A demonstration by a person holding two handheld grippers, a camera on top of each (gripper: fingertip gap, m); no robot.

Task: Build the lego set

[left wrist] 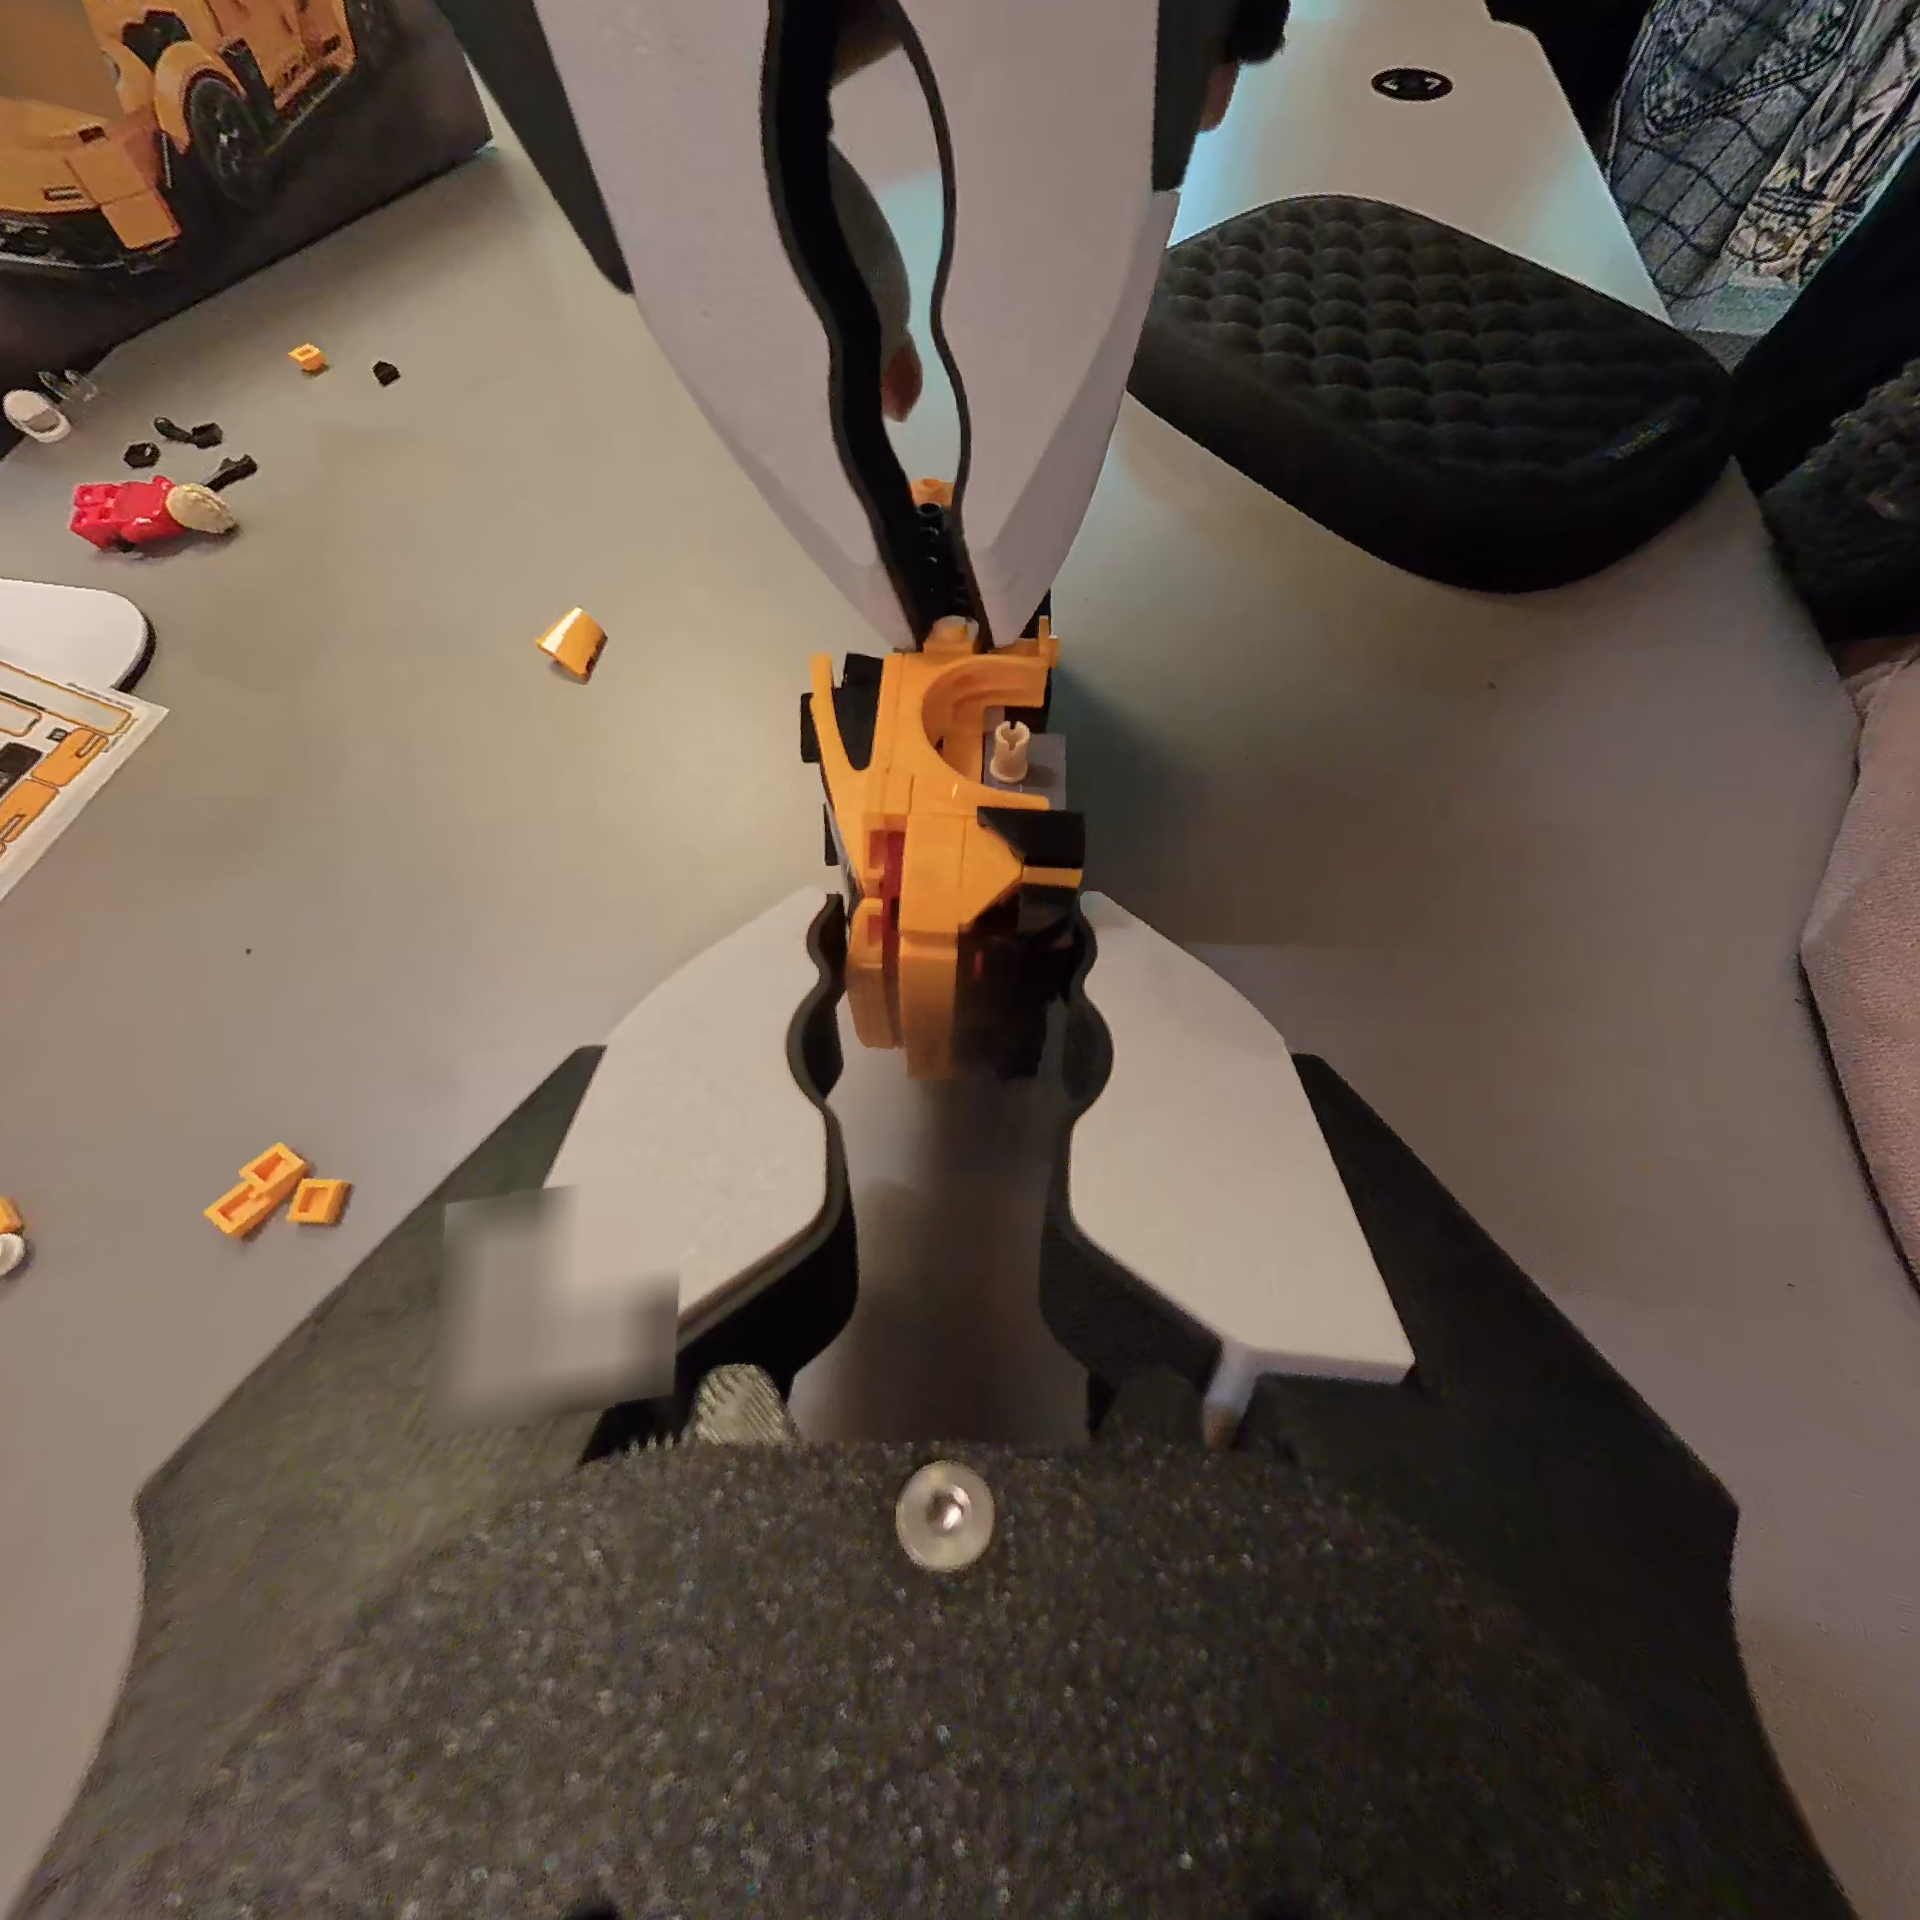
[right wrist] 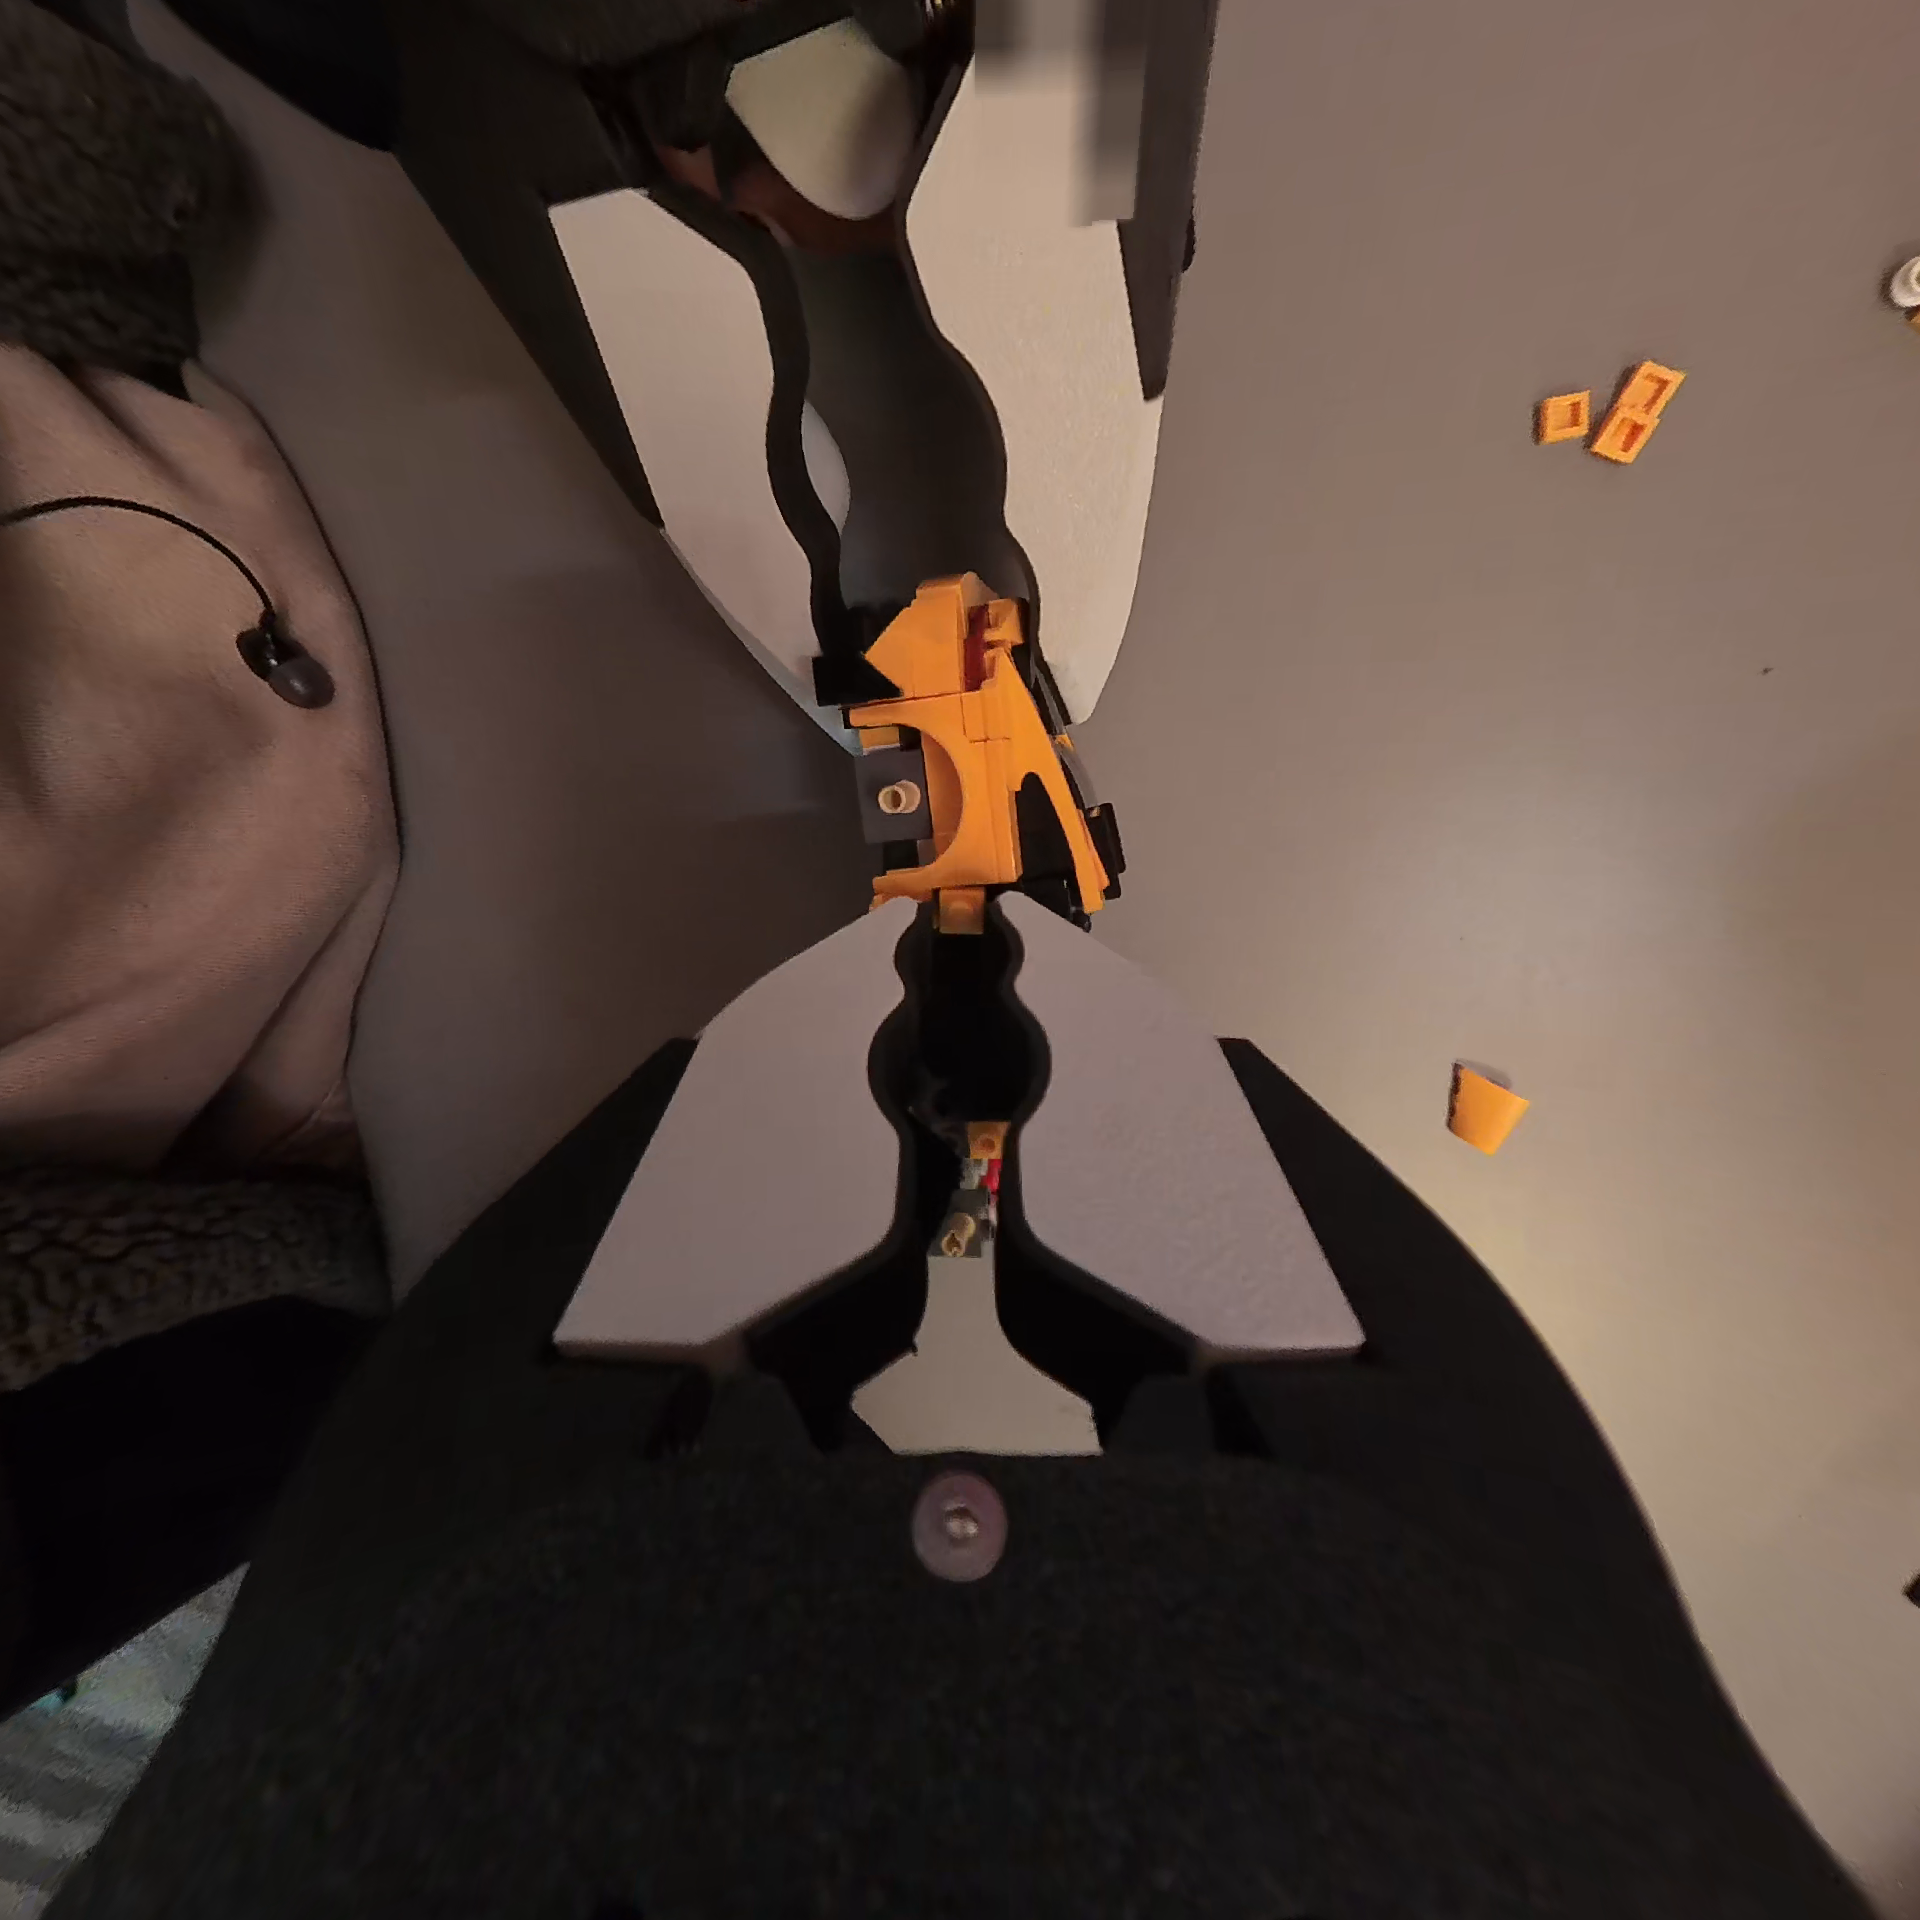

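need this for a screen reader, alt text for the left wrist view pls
Two grippers clamp opposite ends of an orange and black brick-built car section above a grey table: left gripper near, right gripper far. Loose orange bricks lie left.

Each gripper has two pale grey fingers [left wrist: 707,1132] with wavy black rubber on the inner sides. The body behind is rough, speckled black. A round silver screw [left wrist: 943,1512] sits in its middle.

We see a grey table [left wrist: 1455,831] under warm, dim light — beyond its far edge a black quilted seat cushion [left wrist: 1423,395], patterned dark fabric [left wrist: 1766,135] behind it, pale carpet [right wrist: 62,1808] below.
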